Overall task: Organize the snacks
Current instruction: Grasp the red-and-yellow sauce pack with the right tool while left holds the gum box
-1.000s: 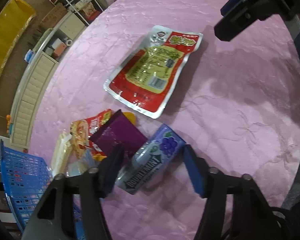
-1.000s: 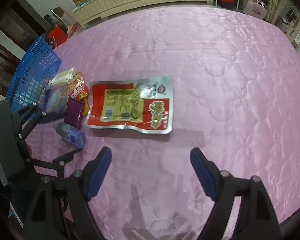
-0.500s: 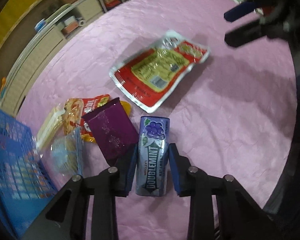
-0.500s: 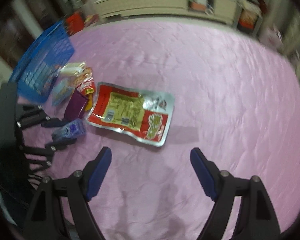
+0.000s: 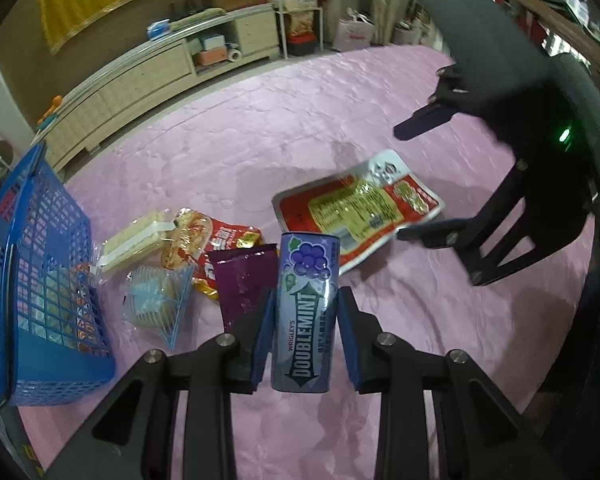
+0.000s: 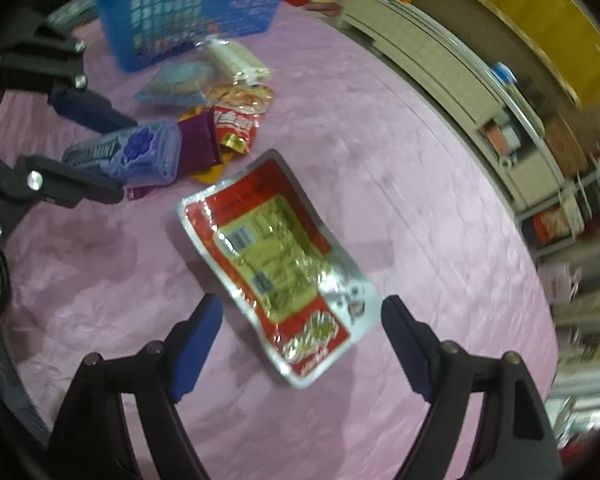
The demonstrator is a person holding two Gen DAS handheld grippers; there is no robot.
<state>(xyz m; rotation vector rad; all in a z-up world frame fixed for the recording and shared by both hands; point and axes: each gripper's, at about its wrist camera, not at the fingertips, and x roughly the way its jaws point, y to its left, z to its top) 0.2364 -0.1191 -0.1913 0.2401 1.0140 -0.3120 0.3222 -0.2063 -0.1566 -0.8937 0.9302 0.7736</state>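
My left gripper (image 5: 305, 332) is shut on a purple Doublemint gum box (image 5: 305, 312), held a little above the pink tablecloth (image 5: 260, 136); the same box (image 6: 130, 154) shows between that gripper's pads in the right wrist view. A large red and silver snack pouch (image 6: 278, 260) lies flat on the cloth. My right gripper (image 6: 300, 344) hangs open over the pouch's near end, nothing between its pads. Left of the box lie a purple packet (image 5: 240, 284), a red snack bag (image 5: 208, 240), a clear-wrapped cake (image 5: 156, 300) and a pale wafer pack (image 5: 134, 240).
A blue plastic basket (image 5: 28, 280) stands at the cloth's left edge, close to the small snacks. Beyond the table runs a long cream cabinet (image 5: 160, 68) with shelves and boxes. The right gripper's black frame (image 5: 520, 200) hangs over the table's right side.
My left gripper closed on the gum box and lifted it while rolling upright. My right gripper rolled and moved in over the red pouch, still open.
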